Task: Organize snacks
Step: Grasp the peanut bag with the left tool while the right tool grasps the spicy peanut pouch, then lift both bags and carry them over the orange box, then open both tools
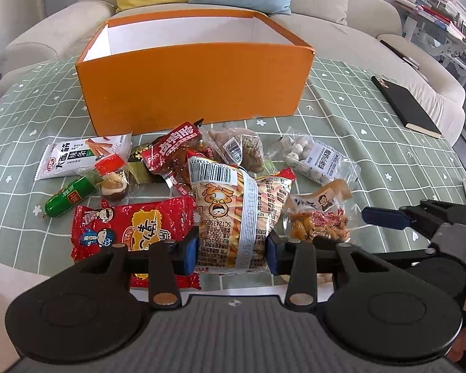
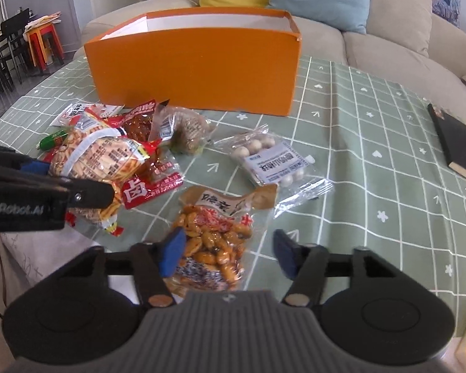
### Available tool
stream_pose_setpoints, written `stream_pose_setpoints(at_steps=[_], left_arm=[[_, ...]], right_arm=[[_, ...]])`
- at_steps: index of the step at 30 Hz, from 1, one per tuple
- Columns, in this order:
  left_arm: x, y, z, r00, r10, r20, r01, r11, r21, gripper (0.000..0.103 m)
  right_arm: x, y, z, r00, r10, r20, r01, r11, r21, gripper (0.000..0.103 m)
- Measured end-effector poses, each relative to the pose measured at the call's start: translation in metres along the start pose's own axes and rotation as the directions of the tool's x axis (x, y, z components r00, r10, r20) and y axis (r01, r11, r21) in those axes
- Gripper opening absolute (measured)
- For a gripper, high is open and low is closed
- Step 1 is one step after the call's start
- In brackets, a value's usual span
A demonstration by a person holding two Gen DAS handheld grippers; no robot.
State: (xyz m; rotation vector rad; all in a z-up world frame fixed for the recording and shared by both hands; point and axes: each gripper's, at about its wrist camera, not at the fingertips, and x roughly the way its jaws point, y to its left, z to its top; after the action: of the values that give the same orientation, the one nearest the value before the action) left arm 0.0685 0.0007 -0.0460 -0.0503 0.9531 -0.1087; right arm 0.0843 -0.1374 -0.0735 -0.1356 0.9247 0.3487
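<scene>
My left gripper (image 1: 232, 253) is shut on a puffy bag of stick snacks (image 1: 236, 208), its blue pads pressing both sides; the bag also shows in the right wrist view (image 2: 99, 158), held above the pile. My right gripper (image 2: 225, 253) is open just above a clear packet of spicy peanuts (image 2: 216, 236), which lies between and ahead of the fingers. An open orange box (image 1: 195, 84) stands behind the snack pile; it also shows in the right wrist view (image 2: 195, 65). Its inside is hidden.
Loose snacks lie on the green checked tablecloth (image 2: 372, 186): a red bag (image 1: 130, 227), a green sausage (image 1: 70, 197), a white strip packet (image 1: 74, 157), a packet of white balls (image 2: 270, 161). A black notebook (image 2: 459, 146) lies at the right. A sofa stands behind.
</scene>
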Motion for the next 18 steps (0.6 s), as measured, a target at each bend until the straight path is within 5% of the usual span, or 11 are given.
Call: stream_pose_setpoints(at_steps=[8, 11, 18], left_arm=[[-0.004, 0.007, -0.002, 1.000, 0.003, 0.010, -0.003, 1.000, -0.015, 0.047], [-0.005, 0.011, -0.003, 1.000, 0.001, 0.012, -0.001, 1.000, -0.027, 0.047], [-0.012, 0.023, -0.001, 0.999, -0.013, 0.029, 0.015, 0.998, -0.056, 0.047]], right_arm=[[0.021, 0.003, 0.001, 0.994, 0.094, -0.049, -0.091, 0.994, 0.061, 0.071], [0.022, 0.008, 0.003, 0.993, 0.110, -0.031, -0.109, 0.993, 0.041, 0.054], [0.009, 0.013, 0.006, 0.997, 0.074, -0.010, -0.074, 0.997, 0.031, 0.046]])
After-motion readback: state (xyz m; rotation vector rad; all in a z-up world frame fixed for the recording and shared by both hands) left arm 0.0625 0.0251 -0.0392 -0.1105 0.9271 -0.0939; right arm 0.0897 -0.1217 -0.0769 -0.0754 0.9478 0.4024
